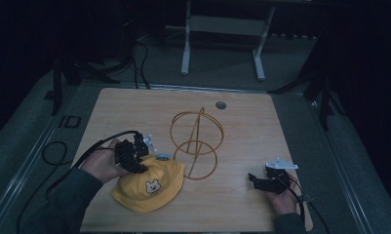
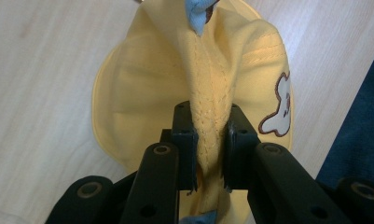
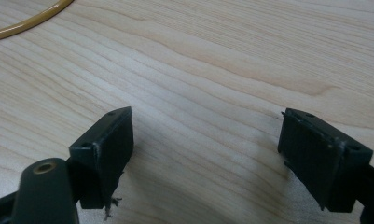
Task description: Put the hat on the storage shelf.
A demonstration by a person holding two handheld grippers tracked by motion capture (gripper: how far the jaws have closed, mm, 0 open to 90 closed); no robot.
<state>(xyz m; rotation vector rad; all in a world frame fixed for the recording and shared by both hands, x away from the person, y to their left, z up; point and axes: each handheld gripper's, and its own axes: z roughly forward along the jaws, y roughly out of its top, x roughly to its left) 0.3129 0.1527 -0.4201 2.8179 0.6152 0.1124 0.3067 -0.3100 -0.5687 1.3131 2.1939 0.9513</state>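
Left gripper (image 2: pixel 209 149) jaws pinch a fold of the yellow hat (image 2: pixel 142 88); right gripper (image 3: pixel 205 154) jaws wide, empty, over bare table (image 3: pixel 212 70) near its front edge.

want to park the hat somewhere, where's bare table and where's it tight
Bare wood lies along the table's far edge behind the yellow wire stand, and between the stand and the open right gripper. It is tight at the near left, where the left gripper pinches a fold of the yellow hat close beside the stand's base ring.
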